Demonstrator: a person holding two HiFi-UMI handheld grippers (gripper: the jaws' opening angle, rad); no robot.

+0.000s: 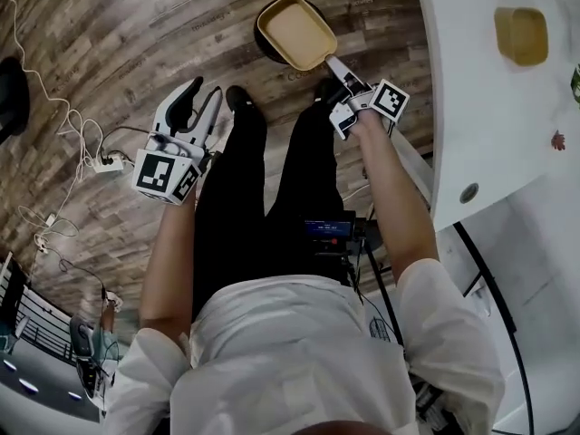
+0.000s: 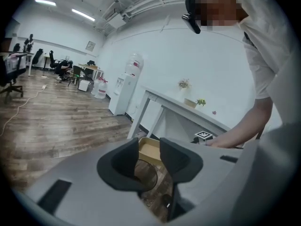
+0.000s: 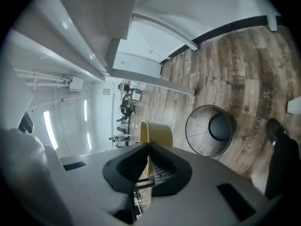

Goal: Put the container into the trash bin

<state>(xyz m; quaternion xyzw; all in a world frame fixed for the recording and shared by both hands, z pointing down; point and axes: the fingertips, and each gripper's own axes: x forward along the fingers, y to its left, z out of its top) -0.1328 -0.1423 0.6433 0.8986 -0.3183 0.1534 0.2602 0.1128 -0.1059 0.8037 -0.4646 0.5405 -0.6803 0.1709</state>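
A shallow tan rectangular container with rounded corners hangs by its rim from the clamped right gripper. The left gripper is empty, its jaws apart. In the head view the container covers the trash bin; the right gripper view shows the whole round bin.

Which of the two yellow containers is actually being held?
The container above the trash bin, its rim pinched in the right gripper's shut jaws. The other container sits untouched on the white table.

Faint print on floor, too blurred to read.
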